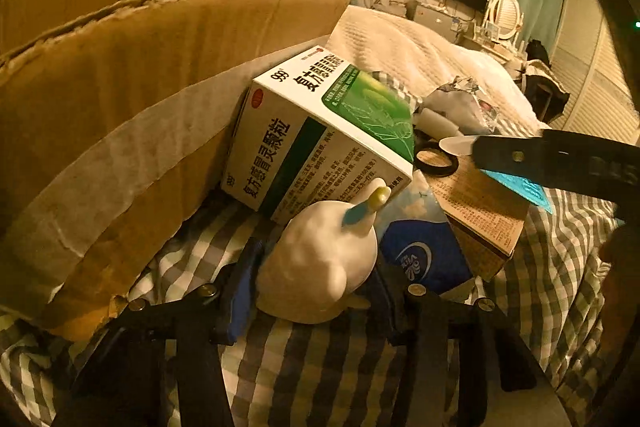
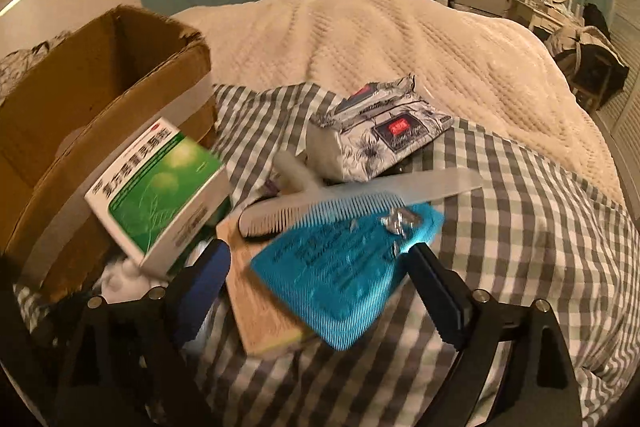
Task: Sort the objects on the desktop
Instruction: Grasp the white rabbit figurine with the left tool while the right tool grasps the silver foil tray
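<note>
Left gripper [image 1: 316, 291] fingers clamp a white toy [image 1: 318, 263]; right gripper [image 2: 320, 291] fingers spread wide around a ribbed blue pouch [image 2: 340, 267], medicine box [image 2: 160, 187] at ten o'clock.

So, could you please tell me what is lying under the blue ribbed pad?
The blue ribbed pad rests on a tan printed book, which lies on the checked cloth. A white comb crosses the pad's far edge. Whatever else is beneath the pad is covered.
</note>
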